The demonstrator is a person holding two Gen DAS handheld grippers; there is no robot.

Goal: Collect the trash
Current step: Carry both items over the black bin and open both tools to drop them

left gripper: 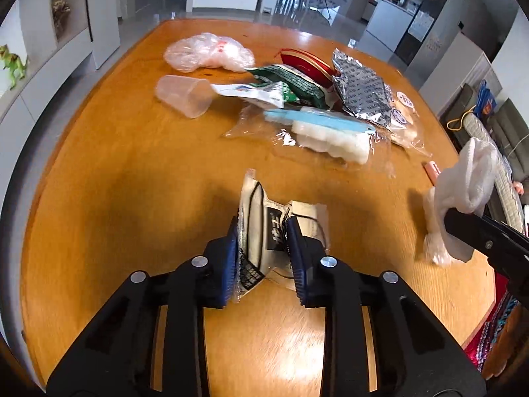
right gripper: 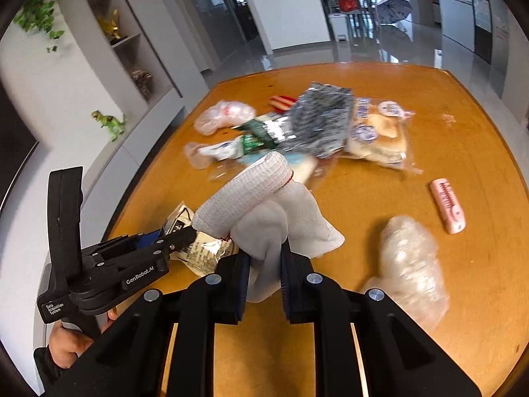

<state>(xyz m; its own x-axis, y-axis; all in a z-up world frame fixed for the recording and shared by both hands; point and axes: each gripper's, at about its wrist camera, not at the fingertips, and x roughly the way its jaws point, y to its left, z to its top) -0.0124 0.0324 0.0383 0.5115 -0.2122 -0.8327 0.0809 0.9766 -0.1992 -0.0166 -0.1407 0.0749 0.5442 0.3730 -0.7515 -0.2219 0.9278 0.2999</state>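
1. The left hand-held gripper (left gripper: 263,248) is clamped on a black-and-white wrapper (left gripper: 264,228), just above the near part of the wooden table (left gripper: 132,165)
2. The right hand-held gripper (right gripper: 264,264) is clamped on a white glove (right gripper: 264,211); the glove hangs over its fingers
3. Further on the table lies a pile of trash: a clear cup (left gripper: 183,96), a silver bag (left gripper: 360,89), a green packet (left gripper: 291,82); a pink tube (right gripper: 448,205) lies apart, on the right

Black-and-white wrapper (left gripper: 264,231) pinched in left tongs (left gripper: 263,258) above wooden table (left gripper: 115,172), litter pile (left gripper: 297,99) beyond.
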